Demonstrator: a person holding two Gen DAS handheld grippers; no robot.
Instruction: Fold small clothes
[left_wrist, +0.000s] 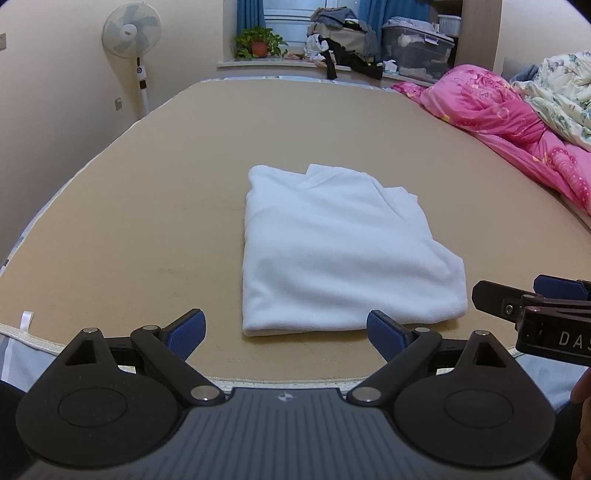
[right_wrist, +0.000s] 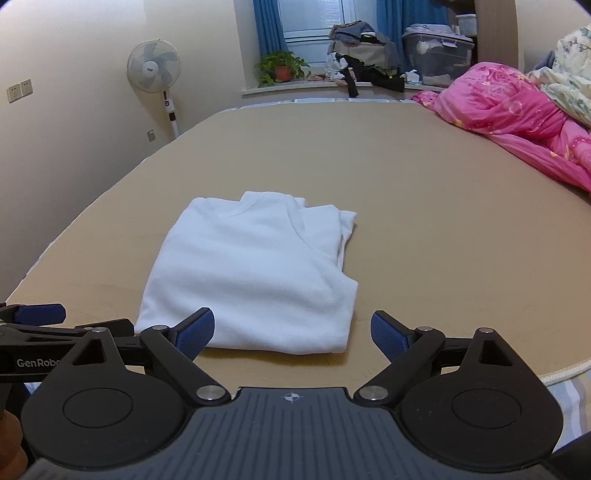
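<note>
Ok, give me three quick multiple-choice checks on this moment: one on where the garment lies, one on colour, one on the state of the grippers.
1. Where does the folded garment lie?
A. on the windowsill
B. on the tan bed surface
C. on the pink quilt

2. What colour is it?
A. white
B. pink
C. black

3. How are the two grippers?
A. both open, empty
B. both clamped on cloth
C. one holds a sleeve

Answers: 1 B, the folded garment lies flat on the tan bed surface, apart from the pink quilt. 2 A, it is plain white. 3 A, the left gripper and right gripper show spread fingers with nothing between.
</note>
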